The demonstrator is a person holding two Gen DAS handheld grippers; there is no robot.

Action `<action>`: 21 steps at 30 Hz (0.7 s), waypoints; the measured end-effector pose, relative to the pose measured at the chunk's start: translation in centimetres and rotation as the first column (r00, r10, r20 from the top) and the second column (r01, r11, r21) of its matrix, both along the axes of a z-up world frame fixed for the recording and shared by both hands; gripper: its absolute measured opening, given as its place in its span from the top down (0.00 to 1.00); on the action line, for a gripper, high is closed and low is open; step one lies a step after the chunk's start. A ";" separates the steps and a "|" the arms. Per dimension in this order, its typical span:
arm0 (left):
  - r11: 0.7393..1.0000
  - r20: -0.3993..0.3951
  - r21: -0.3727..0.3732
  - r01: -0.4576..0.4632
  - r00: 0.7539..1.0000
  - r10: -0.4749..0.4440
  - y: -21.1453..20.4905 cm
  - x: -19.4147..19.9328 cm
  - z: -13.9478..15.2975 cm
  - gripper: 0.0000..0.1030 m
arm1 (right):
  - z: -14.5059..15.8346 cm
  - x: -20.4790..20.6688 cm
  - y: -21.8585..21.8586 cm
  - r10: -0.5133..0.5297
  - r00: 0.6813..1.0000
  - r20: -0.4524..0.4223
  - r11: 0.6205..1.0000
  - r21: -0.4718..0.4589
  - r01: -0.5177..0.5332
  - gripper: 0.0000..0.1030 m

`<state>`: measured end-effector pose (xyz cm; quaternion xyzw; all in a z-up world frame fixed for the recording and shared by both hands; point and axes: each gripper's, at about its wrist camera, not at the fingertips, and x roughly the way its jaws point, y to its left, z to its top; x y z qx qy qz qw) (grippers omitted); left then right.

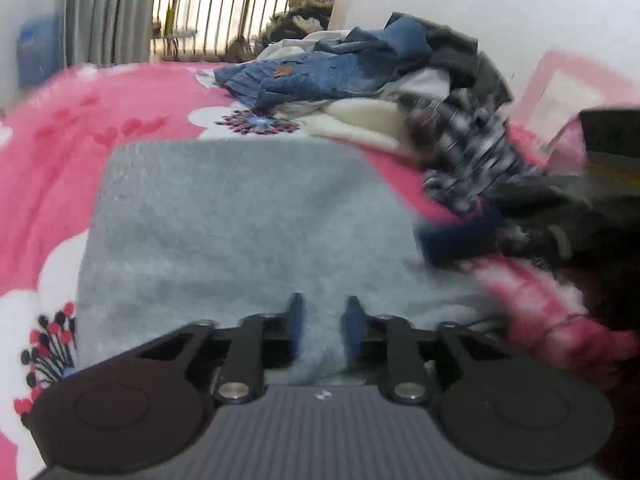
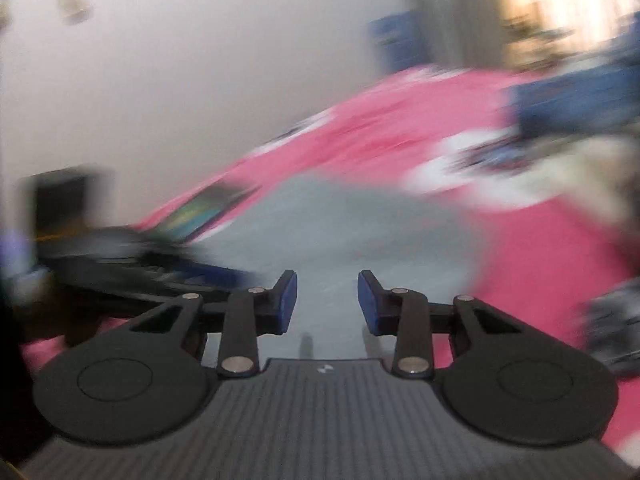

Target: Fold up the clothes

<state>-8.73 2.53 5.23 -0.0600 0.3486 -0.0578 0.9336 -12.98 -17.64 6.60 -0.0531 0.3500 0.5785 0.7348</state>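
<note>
A grey knit garment lies flat as a rough rectangle on the pink flowered bedspread. My left gripper hovers over its near edge, open, with nothing between the blue pads. In the blurred right wrist view the same grey garment stretches ahead. My right gripper is open above its near part and holds nothing. A dark blue cuff or garment end lies by the grey piece's right edge.
A heap of clothes with blue denim, white and checked pieces is piled at the far right of the bed. Dark garments lie at the right. A window with railing and a curtain stand behind the bed. A phone-like slab lies left.
</note>
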 end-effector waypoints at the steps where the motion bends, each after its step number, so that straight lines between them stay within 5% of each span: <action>1: 1.000 0.014 0.023 0.004 1.000 -0.004 0.1 -0.1 -0.4 0.97 | -1.0 -1.4 0.6 0.046 0.999 -0.008 0.998 -0.043 -0.047 0.69; 3: 1.000 0.002 -0.019 -0.008 1.000 0.008 1.7 -0.4 -0.2 0.97 | -2.4 -3.6 0.0 0.043 0.998 0.052 0.997 -0.063 -0.039 0.69; 6: 0.996 0.024 0.052 -0.076 0.997 0.075 3.2 -1.3 0.7 0.97 | -2.0 -3.3 -1.6 0.002 1.000 -0.026 0.999 -0.046 -0.004 0.70; 9: 0.945 0.068 0.155 -0.287 0.958 0.280 4.9 -2.0 1.2 0.97 | -2.2 -3.5 -2.2 0.002 1.000 -0.019 0.999 -0.040 -0.003 0.71; 11: 0.921 0.078 0.144 -0.362 0.932 0.354 5.7 -2.2 1.7 0.99 | -2.3 -3.7 -2.3 0.000 1.000 -0.010 0.999 -0.036 0.000 0.71; 14: 0.970 0.154 0.094 -0.225 0.966 0.209 2.9 -1.9 3.8 0.97 | -2.2 -3.8 -2.3 0.002 1.000 -0.001 0.999 -0.039 -0.002 0.71; 16: 0.999 0.125 -0.016 -0.045 0.991 0.046 0.8 -0.8 4.1 0.88 | -2.2 -3.9 -2.2 0.004 1.000 0.004 0.999 -0.040 -0.003 0.71; 18: 0.989 0.076 -0.126 0.074 0.995 -0.065 -0.7 0.1 2.6 0.88 | -2.0 -3.9 -2.1 0.005 1.000 0.008 0.999 -0.042 -0.005 0.70; 21: 0.980 0.033 -0.187 0.062 0.998 -0.057 0.1 0.3 -0.6 0.97 | -1.8 -3.9 -2.0 0.004 1.000 0.003 0.999 -0.042 -0.004 0.70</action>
